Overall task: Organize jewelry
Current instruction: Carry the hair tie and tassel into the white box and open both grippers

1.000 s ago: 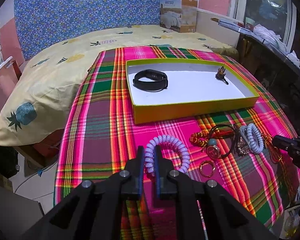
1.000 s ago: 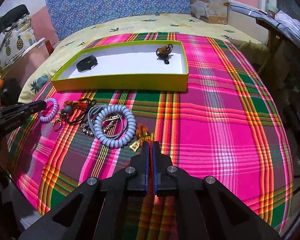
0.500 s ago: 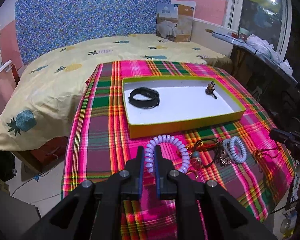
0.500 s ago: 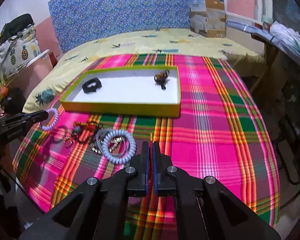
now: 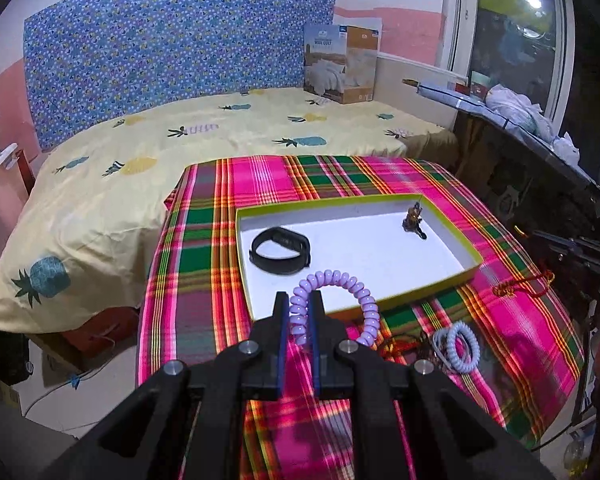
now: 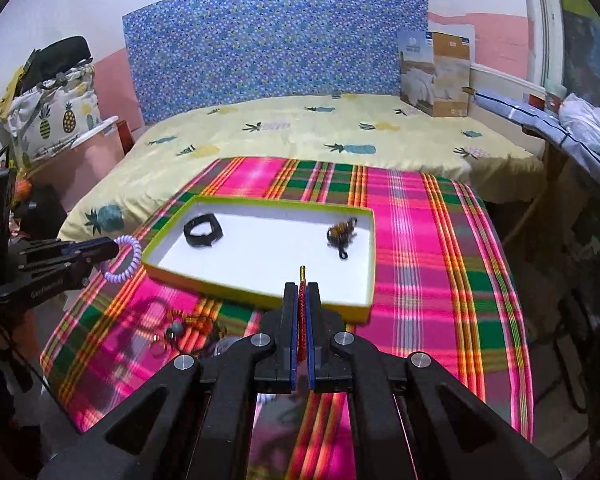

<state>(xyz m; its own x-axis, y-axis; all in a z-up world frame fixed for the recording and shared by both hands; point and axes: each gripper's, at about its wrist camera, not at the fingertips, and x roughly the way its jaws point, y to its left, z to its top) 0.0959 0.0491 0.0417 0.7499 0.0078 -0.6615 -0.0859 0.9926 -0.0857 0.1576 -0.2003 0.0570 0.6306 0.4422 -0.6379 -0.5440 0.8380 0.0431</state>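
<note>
Plaid cloth (image 5: 204, 264) covers the bed end, and on it, ahead of both sets of fingers, lies the yellow-rimmed tray (image 5: 384, 300), long axis crosswise. Left gripper (image 5: 299, 312) is clenched on the purple coil bracelet (image 5: 364, 304), which arcs right over the tray's near rim; right gripper (image 6: 301, 300) pinches a red cord (image 6: 301, 320), also short of that rim; both seem equally near

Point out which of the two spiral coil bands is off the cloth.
The lilac coil band, pinched in the left claw and hanging in the air. The paler blue-white coil band lies on the plaid cloth among the loose jewelry.
</note>
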